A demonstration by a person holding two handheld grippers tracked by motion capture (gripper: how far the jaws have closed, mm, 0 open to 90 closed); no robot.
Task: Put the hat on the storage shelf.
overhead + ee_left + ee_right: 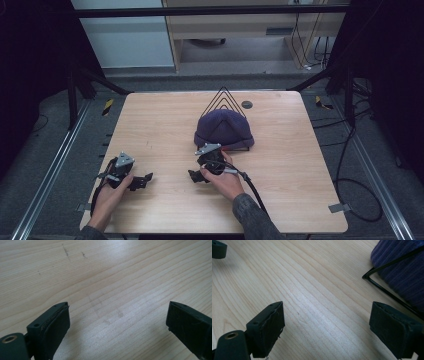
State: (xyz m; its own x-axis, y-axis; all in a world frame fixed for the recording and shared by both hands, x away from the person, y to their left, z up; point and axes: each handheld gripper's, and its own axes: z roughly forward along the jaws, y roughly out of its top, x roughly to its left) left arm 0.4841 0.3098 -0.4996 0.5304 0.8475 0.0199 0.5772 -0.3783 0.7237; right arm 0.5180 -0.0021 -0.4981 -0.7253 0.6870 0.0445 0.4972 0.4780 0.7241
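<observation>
A dark purple knit beanie (223, 128) sits over a black wire stand (223, 98) at the middle of the wooden table (295, 170). My right gripper (196, 168) rests just in front of the beanie, slightly to its left, jaws wide apart and nothing between them. In the right gripper view the gripper (327, 307) stands open over bare wood, with the beanie (402, 270) and a stand wire (384, 288) at the upper right. My left gripper (142, 181) lies near the table's front left and is open; in its own view the gripper (117, 307) has bare wood between its jaws.
A small dark disc (246, 104) lies on the table behind the beanie. A person's hands hold both grippers, cables trailing toward the front edge. Metal rails, black frame legs and floor cables surround the table. A tip of the left gripper (218, 248) appears in the right gripper view.
</observation>
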